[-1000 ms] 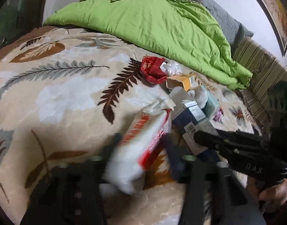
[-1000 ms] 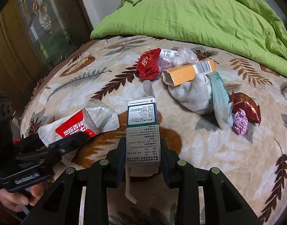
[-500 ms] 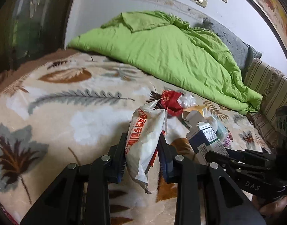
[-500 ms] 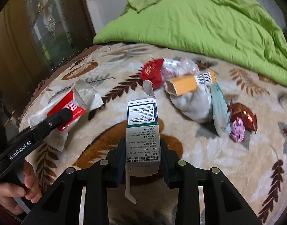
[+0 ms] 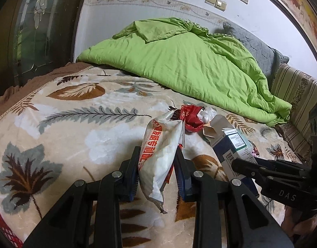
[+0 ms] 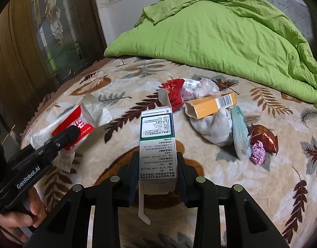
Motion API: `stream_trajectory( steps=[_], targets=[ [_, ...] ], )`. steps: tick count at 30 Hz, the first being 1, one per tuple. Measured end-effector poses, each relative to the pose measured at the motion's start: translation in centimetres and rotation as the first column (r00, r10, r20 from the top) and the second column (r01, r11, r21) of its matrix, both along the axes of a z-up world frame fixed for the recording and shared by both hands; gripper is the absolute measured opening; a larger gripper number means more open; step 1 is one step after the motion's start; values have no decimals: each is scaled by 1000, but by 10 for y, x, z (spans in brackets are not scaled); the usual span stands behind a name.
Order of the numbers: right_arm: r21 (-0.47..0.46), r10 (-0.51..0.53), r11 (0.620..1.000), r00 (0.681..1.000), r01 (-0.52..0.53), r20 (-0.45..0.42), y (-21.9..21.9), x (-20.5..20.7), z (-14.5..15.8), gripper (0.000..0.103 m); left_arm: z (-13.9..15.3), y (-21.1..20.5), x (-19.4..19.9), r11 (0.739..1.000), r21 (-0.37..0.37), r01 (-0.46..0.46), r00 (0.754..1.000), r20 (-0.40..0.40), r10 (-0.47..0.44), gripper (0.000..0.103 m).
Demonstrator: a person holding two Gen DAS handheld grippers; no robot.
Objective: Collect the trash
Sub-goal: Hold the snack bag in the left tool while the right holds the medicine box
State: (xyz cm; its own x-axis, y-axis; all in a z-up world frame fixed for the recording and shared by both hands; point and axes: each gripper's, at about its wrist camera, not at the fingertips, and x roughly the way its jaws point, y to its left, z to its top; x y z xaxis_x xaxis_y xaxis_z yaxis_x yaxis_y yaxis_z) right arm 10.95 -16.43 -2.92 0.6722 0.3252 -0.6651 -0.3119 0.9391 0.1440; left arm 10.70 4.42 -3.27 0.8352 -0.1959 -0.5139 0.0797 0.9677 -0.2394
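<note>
**Now both grippers loaded: pickup done, carry-off pending**

Ahead of both grippers lies the bed blanket (image 6: 251, 186), leaf-patterned, with a green duvet (image 6: 231, 41) heaped at its far side.

Left gripper (image 5: 157, 165): jaws have just been closing, and they are clamped on a white wet-wipe pack (image 5: 160, 155) with red lettering. The pack stands up between the pads, its torn lower end hanging free below them, clear of the blanket.

Right gripper (image 6: 157, 165): jaws clamped on the sides of a white-and-green medicine carton (image 6: 157, 142), top flap open, a loose flap dangling beneath. The carton is lifted off the blanket.

Remaining litter, beyond and to the right of the right gripper: a yellow carton (image 6: 212, 104) resting on a white crumpled wad (image 6: 214, 128); a red bag (image 6: 173, 95) with clear plastic (image 6: 206, 87) beside it; a pale teal packet (image 6: 240, 136); a dark red sweet wrapper (image 6: 266, 138); a small pink crumpled scrap (image 6: 257, 155).

Judgement: step in hand is the lift after a double pick. No bin or bag is in view, so the next move calls for carrying both items off to wherever the trash goes. Both grips need holding firm; the soft pack may slip.
</note>
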Motion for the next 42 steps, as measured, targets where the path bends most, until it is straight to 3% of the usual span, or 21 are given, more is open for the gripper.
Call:
stream_trajectory(
  steps=[42],
  targets=[
    [11, 13, 1000, 1000, -13, -7, 10, 4, -6, 36, 0, -2, 0, 1000, -11, 0, 1000, -18, 0, 29]
  ],
)
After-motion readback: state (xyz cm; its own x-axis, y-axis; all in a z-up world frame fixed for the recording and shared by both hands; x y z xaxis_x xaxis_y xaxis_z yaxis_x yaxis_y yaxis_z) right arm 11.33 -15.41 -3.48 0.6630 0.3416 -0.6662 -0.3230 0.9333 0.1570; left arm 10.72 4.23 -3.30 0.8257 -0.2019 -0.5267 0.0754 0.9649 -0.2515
